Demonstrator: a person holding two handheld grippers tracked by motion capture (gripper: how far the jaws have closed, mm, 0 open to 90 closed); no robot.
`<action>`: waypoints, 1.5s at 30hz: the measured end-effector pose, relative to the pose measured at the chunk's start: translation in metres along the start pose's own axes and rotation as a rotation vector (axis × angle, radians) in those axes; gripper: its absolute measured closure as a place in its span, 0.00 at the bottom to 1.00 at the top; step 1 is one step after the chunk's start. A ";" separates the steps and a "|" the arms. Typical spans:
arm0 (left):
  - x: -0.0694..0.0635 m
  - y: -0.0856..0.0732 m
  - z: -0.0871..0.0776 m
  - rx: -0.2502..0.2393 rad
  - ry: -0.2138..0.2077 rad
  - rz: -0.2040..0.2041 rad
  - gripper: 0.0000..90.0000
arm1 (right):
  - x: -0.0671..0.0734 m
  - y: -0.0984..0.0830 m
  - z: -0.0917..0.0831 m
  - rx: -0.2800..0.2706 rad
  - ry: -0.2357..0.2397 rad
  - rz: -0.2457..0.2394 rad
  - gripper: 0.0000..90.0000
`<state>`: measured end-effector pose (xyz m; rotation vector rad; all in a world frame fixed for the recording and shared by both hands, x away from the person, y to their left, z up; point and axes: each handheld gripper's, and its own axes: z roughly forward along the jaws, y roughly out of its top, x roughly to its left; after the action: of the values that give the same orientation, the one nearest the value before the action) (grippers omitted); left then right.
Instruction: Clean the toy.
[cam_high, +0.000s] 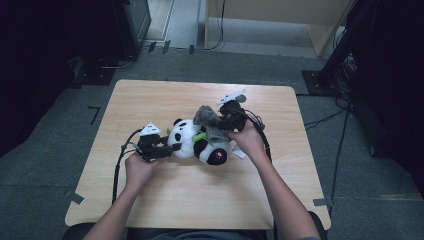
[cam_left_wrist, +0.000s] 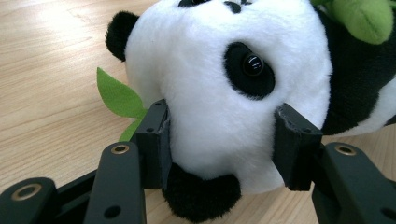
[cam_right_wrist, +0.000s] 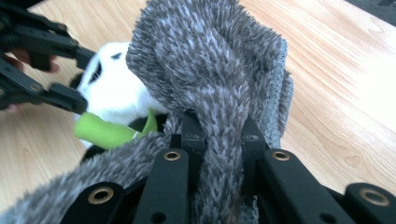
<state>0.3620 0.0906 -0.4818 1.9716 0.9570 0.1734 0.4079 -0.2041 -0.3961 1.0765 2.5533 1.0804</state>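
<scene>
- Grey carpet surrounds the wooden table (cam_high: 165, 200) filling mid-frame.
- Centre frame, I see the plush panda (cam_high: 192, 142) lying on it.
- Left of centre, my left gripper (cam_left_wrist: 222, 140) clamps its head.
- My right gripper (cam_right_wrist: 219, 135), upper centre, pinches the grey fuzzy cloth (cam_right_wrist: 210, 60).

Recording lab or studio setting, light wooden table (cam_high: 150, 95) on grey carpet floor (cam_high: 45, 170) with black tape marks (cam_high: 94, 114), dark equipment stands (cam_high: 335, 65), trailing cables (cam_high: 325, 120), pale wooden cabinet (cam_high: 280, 15) at rear, dim edges all round
</scene>
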 end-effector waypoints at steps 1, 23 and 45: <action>0.000 -0.001 0.000 -0.006 -0.002 -0.004 0.52 | 0.001 0.001 -0.002 -0.009 0.006 0.007 0.88; -0.002 -0.001 -0.002 -0.040 0.003 -0.005 0.50 | 0.076 0.047 0.053 0.041 0.112 -0.124 0.88; -0.004 0.001 0.001 -0.012 0.013 -0.002 0.52 | 0.049 0.025 0.041 0.034 0.138 -0.086 0.88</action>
<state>0.3604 0.0872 -0.4809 1.9608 0.9641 0.1902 0.4028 -0.1360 -0.4035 0.9203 2.7061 1.1302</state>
